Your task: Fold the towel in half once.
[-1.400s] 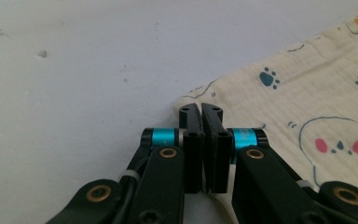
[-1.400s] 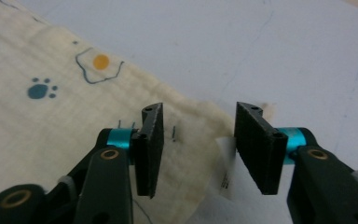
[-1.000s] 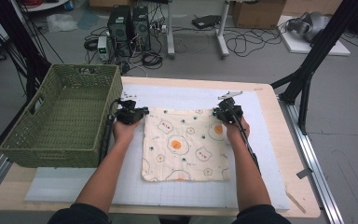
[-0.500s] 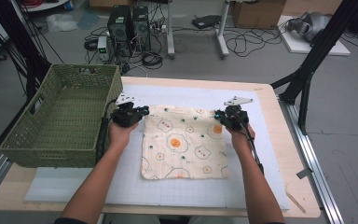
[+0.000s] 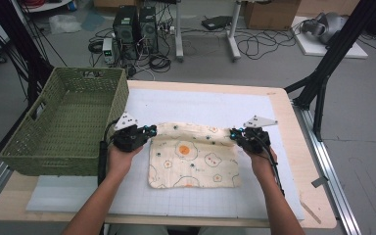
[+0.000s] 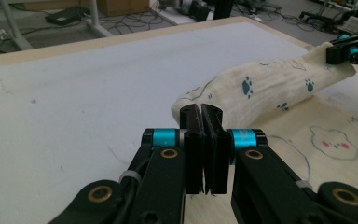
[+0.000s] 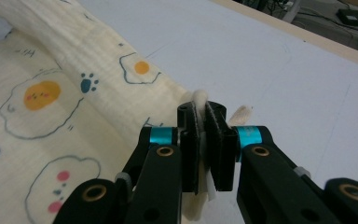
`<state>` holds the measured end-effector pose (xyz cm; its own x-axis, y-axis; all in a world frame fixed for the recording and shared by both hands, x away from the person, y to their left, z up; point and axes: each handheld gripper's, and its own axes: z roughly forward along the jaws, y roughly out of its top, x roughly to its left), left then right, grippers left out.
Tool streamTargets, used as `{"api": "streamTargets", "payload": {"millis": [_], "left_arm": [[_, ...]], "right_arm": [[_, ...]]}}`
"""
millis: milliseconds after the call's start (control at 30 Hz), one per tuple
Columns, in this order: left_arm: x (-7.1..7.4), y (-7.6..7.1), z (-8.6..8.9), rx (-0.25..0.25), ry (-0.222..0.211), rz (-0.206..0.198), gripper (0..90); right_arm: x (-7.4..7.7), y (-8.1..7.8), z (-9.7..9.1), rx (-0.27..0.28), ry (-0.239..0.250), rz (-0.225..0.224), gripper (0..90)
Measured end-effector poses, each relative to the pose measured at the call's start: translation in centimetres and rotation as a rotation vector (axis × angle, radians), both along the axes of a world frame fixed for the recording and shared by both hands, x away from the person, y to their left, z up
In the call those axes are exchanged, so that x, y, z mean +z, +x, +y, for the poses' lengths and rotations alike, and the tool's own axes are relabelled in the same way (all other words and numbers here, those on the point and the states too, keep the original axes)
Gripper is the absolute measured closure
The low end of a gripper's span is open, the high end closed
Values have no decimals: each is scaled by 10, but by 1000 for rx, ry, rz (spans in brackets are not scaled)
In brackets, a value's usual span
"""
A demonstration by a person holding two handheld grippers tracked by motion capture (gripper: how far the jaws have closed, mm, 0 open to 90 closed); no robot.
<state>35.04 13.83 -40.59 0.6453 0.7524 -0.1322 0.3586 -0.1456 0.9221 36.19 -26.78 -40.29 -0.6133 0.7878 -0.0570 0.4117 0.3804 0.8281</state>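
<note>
1. The left gripper (image 5: 149, 131) and the right gripper (image 5: 233, 133) each pinch a far corner of the cloth (image 5: 194, 159).
2. The cloth lies mid-worktop (image 5: 293, 147), its far edge lifted and folding nearward.

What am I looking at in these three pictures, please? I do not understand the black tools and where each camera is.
A person stands at a table and holds a black two-jaw tool in each hand. The high view looks down from above the person. There you see the left gripper and the right gripper, each pinching one far corner of a cream cloth printed with eggs and paw marks. The far edge is lifted and curls over the rest. The other two pictures come from small cameras riding on the tools, looking along their own jaws, which are shut on the cloth. A green woven basket stands at the left.
</note>
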Motion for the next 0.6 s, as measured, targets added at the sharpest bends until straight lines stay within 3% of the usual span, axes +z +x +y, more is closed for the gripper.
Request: {"api": "streamTargets", "payload": {"millis": [333, 600], "left_arm": [[-13, -33, 5, -49, 8, 7, 873], [-22, -46, 10, -65, 4, 23, 872]], "right_arm": [[-8, -34, -3, 33, -14, -6, 843], [-20, -52, -4, 60, -5, 6, 840]]}}
